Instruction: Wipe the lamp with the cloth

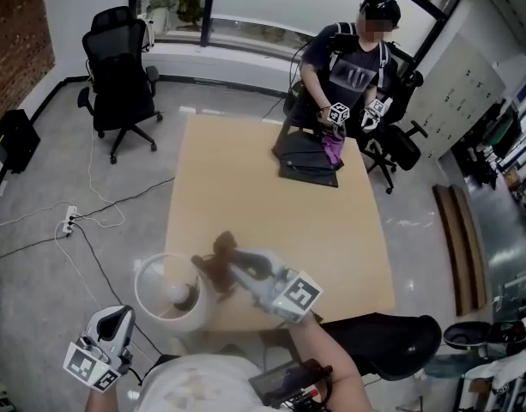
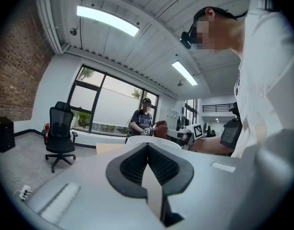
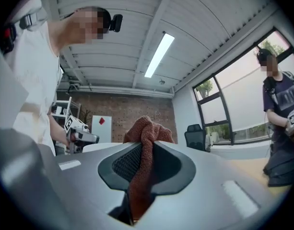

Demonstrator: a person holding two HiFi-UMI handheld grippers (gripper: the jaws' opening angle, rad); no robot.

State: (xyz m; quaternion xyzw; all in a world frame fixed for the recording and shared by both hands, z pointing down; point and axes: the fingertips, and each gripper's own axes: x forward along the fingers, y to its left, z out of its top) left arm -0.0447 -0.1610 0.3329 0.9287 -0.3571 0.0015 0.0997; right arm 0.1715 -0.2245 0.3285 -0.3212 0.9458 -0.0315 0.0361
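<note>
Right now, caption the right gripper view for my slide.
Right gripper pinching a rust-brown cloth between its jaws, brick wall behind.

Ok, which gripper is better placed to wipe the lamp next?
Right. The right gripper is shut on the brown cloth, close beside the lamp. The left gripper is empty and farther from the lamp.

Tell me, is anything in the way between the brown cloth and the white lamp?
Nothing visible is. The cloth, pinched in the right gripper, hangs right beside the lamp at the near edge of the table. Blur hides whether they touch.
</note>
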